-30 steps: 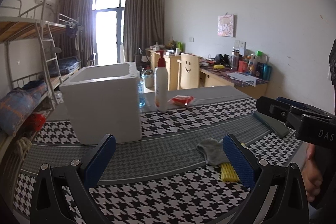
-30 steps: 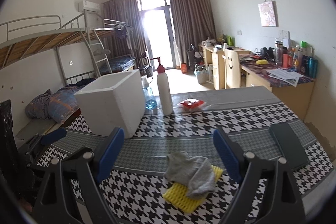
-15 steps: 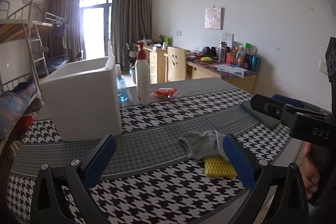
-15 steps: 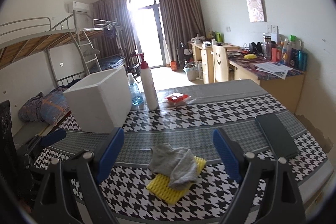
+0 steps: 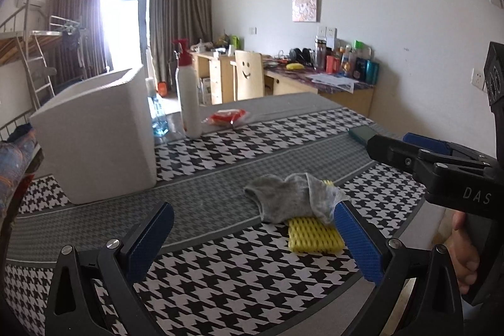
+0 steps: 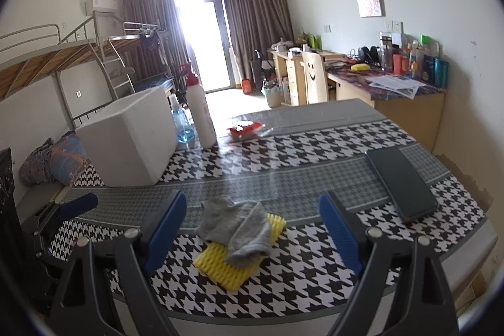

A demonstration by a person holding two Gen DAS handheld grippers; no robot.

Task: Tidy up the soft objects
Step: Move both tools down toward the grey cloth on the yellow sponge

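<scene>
A crumpled grey sock (image 5: 288,200) (image 6: 236,224) lies on a yellow foam net (image 5: 315,238) (image 6: 231,268) near the front of the houndstooth table. A white foam box (image 5: 94,137) (image 6: 129,140) stands open-topped at the back left. My left gripper (image 5: 255,238) is open and empty, short of the sock, which sits just inside its right pad (image 5: 359,247). My right gripper (image 6: 252,219) is open too, with sock and net ahead, between its spread blue pads and untouched. In the left wrist view the right gripper (image 5: 419,150) hovers to the sock's right.
A dark phone (image 6: 400,181) (image 5: 362,133) lies at the table's right edge. Behind the box stand a white bottle with a red top (image 6: 201,115) and a blue water bottle (image 6: 182,129); a red packet (image 6: 244,128) lies nearby. A hand (image 5: 466,257) holds the right gripper.
Both grippers have come lower and nearer to the sock and the yellow net, which now sit larger and further left in both views. The jaws stay as wide as before.
</scene>
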